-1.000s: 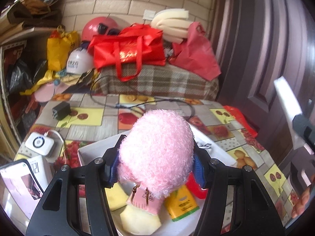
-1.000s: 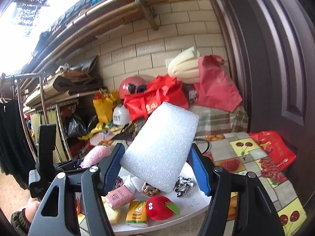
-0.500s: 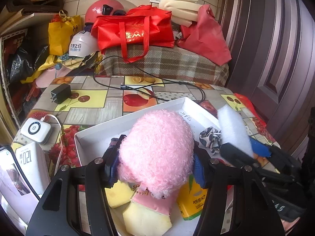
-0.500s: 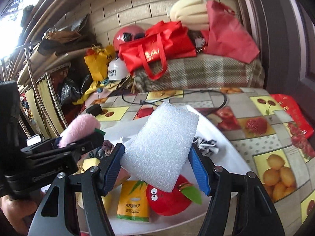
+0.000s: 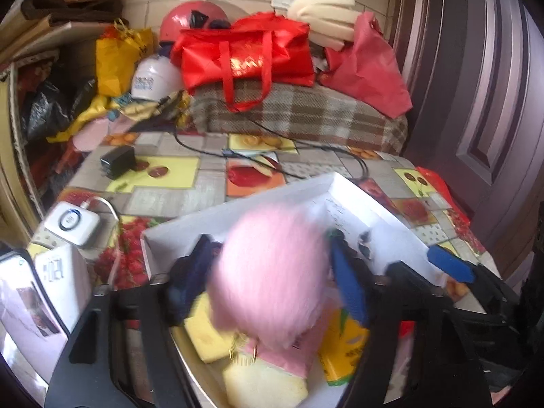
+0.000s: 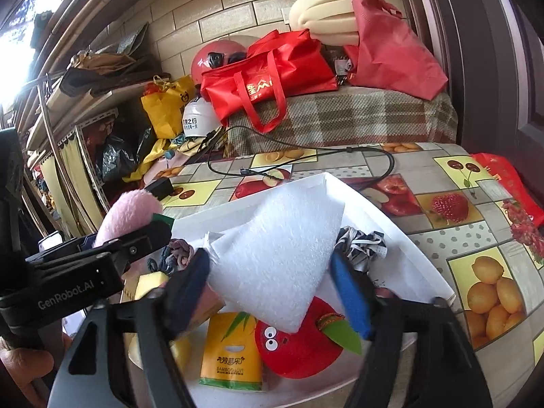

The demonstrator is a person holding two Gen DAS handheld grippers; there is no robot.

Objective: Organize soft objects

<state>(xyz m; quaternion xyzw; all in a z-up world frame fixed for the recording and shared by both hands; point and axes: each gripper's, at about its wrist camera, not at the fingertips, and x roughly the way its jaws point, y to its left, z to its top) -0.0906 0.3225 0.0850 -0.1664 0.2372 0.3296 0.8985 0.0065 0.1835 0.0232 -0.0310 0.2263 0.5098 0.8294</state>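
1. Left claw (image 5: 272, 285): jaws have just been opening and now stand wide. The pink plush ball (image 5: 268, 272) sits between them, blurred; there is a gap to the left pad, and on the right side I cannot tell whether the pad touches.
2. Right claw (image 6: 272, 289): jaws have just been opening and now stand wide. The white foam block (image 6: 278, 258) is between them, tilted, its lower corner over the red apple plush (image 6: 295, 350); the pads do not press it.
3. Both claws hang over the white tray (image 6: 401, 234), side by side; the left claw shows at the left edge of the right wrist view, pink ball at its tip.
4. In the tray: yellow tissue pack (image 6: 233, 353) just beside the apple plush, yellow sponges (image 5: 207, 333), a pink pack under the ball, a black-and-white scrunchie (image 6: 363, 241) near the far right wall.
5. Tray rests on the surface (image 6: 452, 204), covered in a fruit-print cloth, with a black cable (image 6: 306, 153) running behind the tray.
6. Left of the tray: white charger box (image 5: 73, 224), black adapter (image 5: 117, 161).
7. Behind the surface: plaid-covered pile with a red tote bag (image 6: 268, 78), red helmet (image 6: 214, 54), foam roll.
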